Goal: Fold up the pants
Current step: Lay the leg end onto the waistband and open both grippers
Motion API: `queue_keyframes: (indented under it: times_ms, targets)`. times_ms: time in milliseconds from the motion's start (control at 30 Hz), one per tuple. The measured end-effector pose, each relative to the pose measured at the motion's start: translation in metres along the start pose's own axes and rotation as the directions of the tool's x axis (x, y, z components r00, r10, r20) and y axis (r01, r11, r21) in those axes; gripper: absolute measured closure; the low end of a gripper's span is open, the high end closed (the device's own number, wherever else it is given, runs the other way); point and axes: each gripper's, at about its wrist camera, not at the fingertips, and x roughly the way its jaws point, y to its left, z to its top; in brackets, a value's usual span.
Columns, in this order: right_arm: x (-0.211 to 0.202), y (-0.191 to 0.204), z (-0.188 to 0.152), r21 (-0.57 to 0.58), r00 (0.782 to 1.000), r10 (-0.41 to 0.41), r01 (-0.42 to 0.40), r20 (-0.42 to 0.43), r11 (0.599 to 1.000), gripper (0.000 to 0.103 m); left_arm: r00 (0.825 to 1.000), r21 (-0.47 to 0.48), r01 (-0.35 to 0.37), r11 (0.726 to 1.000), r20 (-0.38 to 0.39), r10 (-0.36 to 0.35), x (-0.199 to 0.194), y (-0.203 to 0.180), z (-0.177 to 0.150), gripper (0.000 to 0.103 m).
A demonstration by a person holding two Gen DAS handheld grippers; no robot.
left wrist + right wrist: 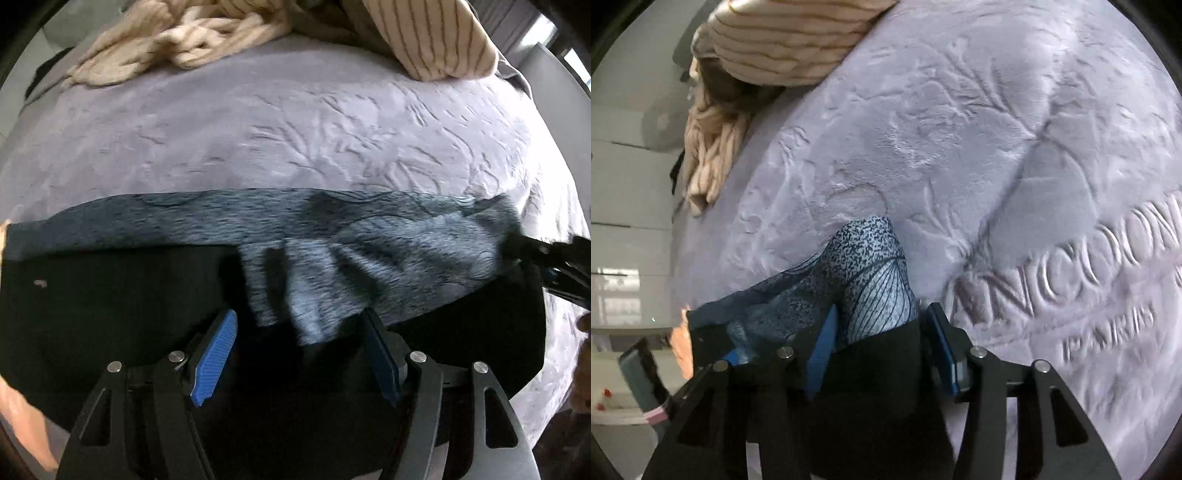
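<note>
My pants (pixel 332 236) lie along the near edge of the bedspread (pixel 295 129), open room beyond. A cream blanket (pixel 177 48) and striped pillow (pixel 428 33) crowd the far side. My left gripper (pixel 299 354) and right gripper (pixel 879 350) both hang released over the cloth.

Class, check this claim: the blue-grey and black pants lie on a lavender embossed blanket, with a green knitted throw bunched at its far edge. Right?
Not quite. The knitted throw is cream, not green, as the left wrist view shows. The pants do lie on the lavender embossed blanket.
</note>
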Motion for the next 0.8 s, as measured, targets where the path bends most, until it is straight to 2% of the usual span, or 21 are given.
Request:
queue_keyframes:
  times_ms: [133, 167, 233, 300, 367, 467, 533, 567, 633, 667, 733, 800]
  targets:
    - [-0.029, 0.023, -0.022, -0.112, 0.990, -0.124, 0.131, 0.068, 0.985, 0.044, 0.999, 0.023, -0.043, 0.999, 0.013, 0.043, -0.015, 0.011, -0.010, 0.033]
    - [-0.037, 0.033, -0.026, -0.132, 0.987, -0.128, 0.139, 0.093, 0.981, 0.044, 0.998, 0.025, -0.058, 0.998, 0.014, 0.058, -0.019, 0.015, -0.014, 0.033]
    - [-0.052, 0.050, -0.037, -0.180, 0.989, -0.082, 0.102, 0.120, 0.978, 0.045, 0.997, 0.020, -0.075, 0.997, 0.015, 0.075, -0.026, 0.024, -0.019, 0.033]
    - [-0.049, 0.073, -0.050, -0.232, 0.996, -0.004, 0.024, 0.086, 0.972, 0.048, 0.996, 0.003, -0.084, 0.996, 0.017, 0.084, -0.033, 0.038, -0.027, 0.033]
    - [-0.025, 0.100, -0.058, -0.266, 0.998, 0.063, -0.059, 0.005, 0.962, 0.054, 0.996, -0.014, -0.089, 0.996, 0.015, 0.089, -0.039, 0.047, -0.033, 0.033]
    - [0.015, 0.123, -0.070, -0.281, 0.993, 0.080, -0.101, -0.086, 0.954, 0.054, 0.994, -0.040, -0.109, 0.993, -0.002, 0.109, -0.044, 0.063, -0.040, 0.033]
    - [0.054, 0.135, -0.086, -0.257, 0.977, 0.081, -0.131, -0.198, 0.958, 0.055, 0.993, -0.055, -0.120, 0.991, -0.014, 0.120, -0.047, 0.076, -0.047, 0.033]
    - [0.062, 0.143, -0.096, -0.260, 0.971, 0.076, -0.136, -0.226, 0.956, 0.054, 0.992, -0.061, -0.123, 0.991, -0.020, 0.122, -0.050, 0.083, -0.051, 0.033]
    - [0.060, 0.158, -0.110, -0.345, 0.983, 0.008, -0.072, -0.182, 0.936, 0.053, 0.991, -0.069, -0.129, 0.989, -0.026, 0.127, -0.055, 0.095, -0.059, 0.033]
    - [0.056, 0.166, -0.115, -0.376, 0.984, -0.001, -0.067, -0.177, 0.924, 0.053, 0.992, -0.071, -0.128, 0.989, -0.028, 0.126, -0.057, 0.099, -0.063, 0.033]
    - [0.048, 0.173, -0.120, -0.368, 0.979, 0.017, -0.093, -0.205, 0.925, 0.052, 0.992, -0.076, -0.125, 0.989, -0.035, 0.123, -0.059, 0.106, -0.068, 0.033]
    - [0.043, 0.178, -0.124, -0.392, 0.982, -0.021, -0.056, -0.189, 0.918, 0.052, 0.992, -0.082, -0.124, 0.989, -0.041, 0.121, -0.062, 0.114, -0.075, 0.033]
